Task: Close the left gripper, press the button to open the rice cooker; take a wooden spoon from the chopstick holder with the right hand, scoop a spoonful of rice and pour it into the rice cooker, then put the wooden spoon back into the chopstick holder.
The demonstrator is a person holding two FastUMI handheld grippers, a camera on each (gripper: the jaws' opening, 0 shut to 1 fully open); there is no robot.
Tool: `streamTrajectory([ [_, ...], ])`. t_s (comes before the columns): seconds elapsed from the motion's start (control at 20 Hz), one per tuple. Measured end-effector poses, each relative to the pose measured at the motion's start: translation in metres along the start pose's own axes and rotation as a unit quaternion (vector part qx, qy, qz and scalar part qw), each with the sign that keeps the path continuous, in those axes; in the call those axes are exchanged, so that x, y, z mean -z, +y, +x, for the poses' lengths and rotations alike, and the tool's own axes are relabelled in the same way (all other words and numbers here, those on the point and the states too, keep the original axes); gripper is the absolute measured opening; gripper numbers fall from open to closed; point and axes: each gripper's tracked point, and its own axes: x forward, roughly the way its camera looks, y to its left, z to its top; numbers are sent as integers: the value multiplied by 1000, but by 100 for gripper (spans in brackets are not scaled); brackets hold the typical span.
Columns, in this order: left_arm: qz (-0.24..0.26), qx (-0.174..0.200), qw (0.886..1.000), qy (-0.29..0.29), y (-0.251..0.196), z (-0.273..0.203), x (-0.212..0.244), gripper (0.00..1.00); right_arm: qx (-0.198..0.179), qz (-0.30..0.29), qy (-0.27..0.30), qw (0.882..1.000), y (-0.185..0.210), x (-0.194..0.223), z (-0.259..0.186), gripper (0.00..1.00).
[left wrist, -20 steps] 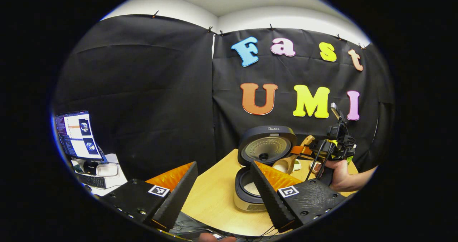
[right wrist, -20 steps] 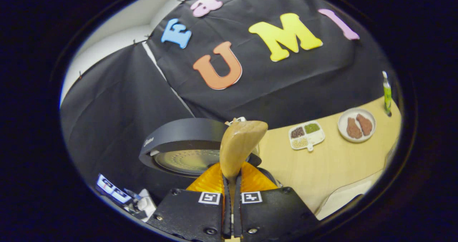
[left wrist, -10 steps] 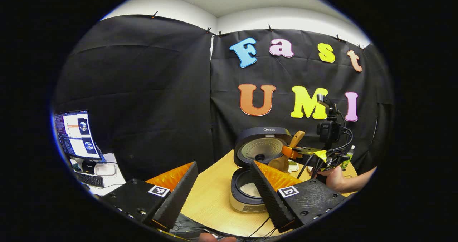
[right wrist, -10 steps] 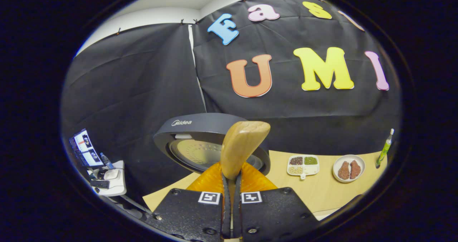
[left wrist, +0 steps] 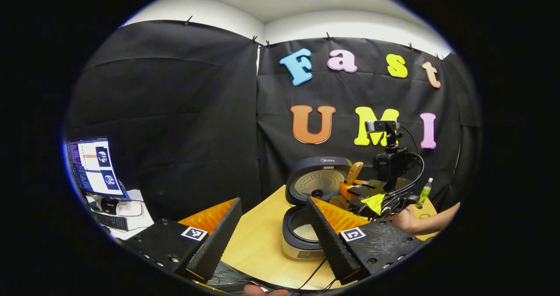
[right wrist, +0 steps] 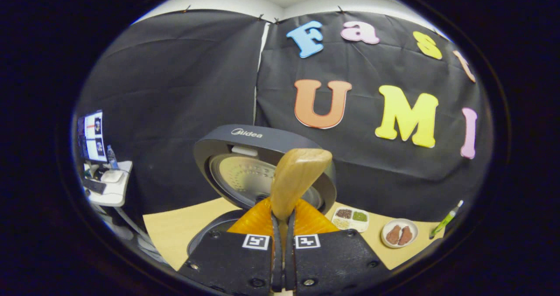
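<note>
- Wooden spoon (right wrist: 297,178) stands clamped by its handle between the two fingers of the right gripper (right wrist: 282,226), bowl end upward, at the centre of the right gripper view; in the left gripper view the same spoon (left wrist: 353,172) pokes up at 3 o'clock of the lid.
- Rice cooker (left wrist: 306,226) sits open on a pale wood table (left wrist: 258,243), its lid (right wrist: 262,165) tipped back and white rice in the pot (left wrist: 306,232).
- Left gripper (left wrist: 273,226) hangs with its fingers spread wide apart and nothing between them, the cooker seen past them at about 1 o'clock.
- Black cloth walls the booth, with a white wall and ceiling above.
- Left gripper view adds a hand (left wrist: 404,219) holding the right gripper at 3 o'clock, plus a lit monitor (left wrist: 94,165) and keyboard (left wrist: 109,220) on a side desk at 9 o'clock.
- Right gripper view adds, at 4 o'clock on the table, a divided tray (right wrist: 350,218) of grains, a plate (right wrist: 399,233) with two brown pieces, and a green tube (right wrist: 446,219).
- Lid carries a brand mark, too small to read with certainty.
</note>
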Motion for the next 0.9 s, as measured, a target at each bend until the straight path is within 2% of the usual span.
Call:
streamTrajectory([
  [0.15,0,3,1000,-2,0,-2,-1,95,11,-49,-4,999,6,0,-1,8],
  [0.4,-5,5,1000,-7,3,-5,-5,95,6,-70,-13,997,18,-8,-7,10],
  [0.45,-6,5,1000,-8,3,-6,-5,95,3,-59,-12,998,20,-9,-8,8],
  [0.7,-9,14,1000,-14,2,-8,-12,95,-4,24,-2,1000,19,-21,-18,8],
  [0.9,-9,30,999,-23,-4,-4,-22,95,-10,109,-7,994,7,-42,-42,6],
])
